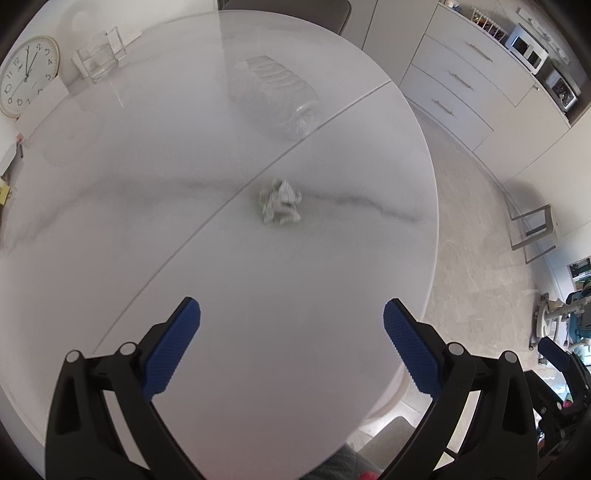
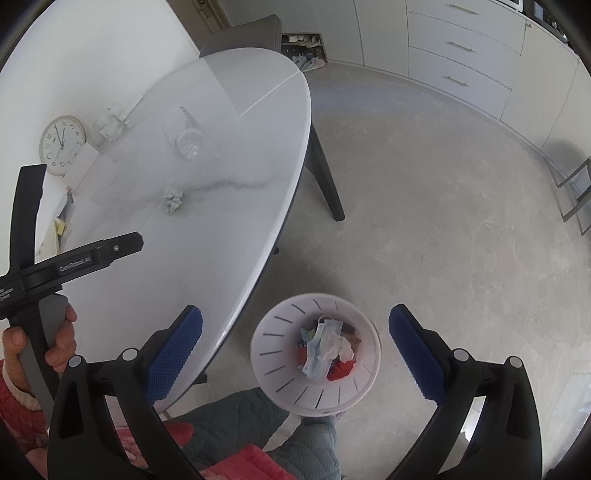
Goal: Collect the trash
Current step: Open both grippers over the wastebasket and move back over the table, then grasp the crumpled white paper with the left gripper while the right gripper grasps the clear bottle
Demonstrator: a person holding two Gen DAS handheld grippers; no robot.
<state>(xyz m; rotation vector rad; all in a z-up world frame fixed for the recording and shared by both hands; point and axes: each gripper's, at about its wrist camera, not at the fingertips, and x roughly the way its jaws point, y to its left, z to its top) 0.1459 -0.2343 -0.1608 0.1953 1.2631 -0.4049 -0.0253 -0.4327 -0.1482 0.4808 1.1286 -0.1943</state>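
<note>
A crumpled white paper ball (image 1: 280,201) lies near the middle of the round white marble table (image 1: 110,240). Beyond it an empty clear plastic bottle (image 1: 277,94) lies on its side. My left gripper (image 1: 291,343) hangs open above the table, on the near side of the paper ball, with nothing between its blue pads. My right gripper (image 2: 295,347) is open over a white waste bin (image 2: 280,391) on the floor beside the table; the bin holds a face mask, tissue and red scraps. The paper ball (image 2: 173,201) and bottle (image 2: 186,138) also show in the right wrist view.
A round wall clock (image 1: 27,74) leans at the table's far left beside a clear glass container (image 1: 98,61). White drawers (image 1: 461,81) line the far wall. A dark chair (image 2: 243,31) stands behind the table. The person's hand (image 2: 55,343) holds the left gripper's handle.
</note>
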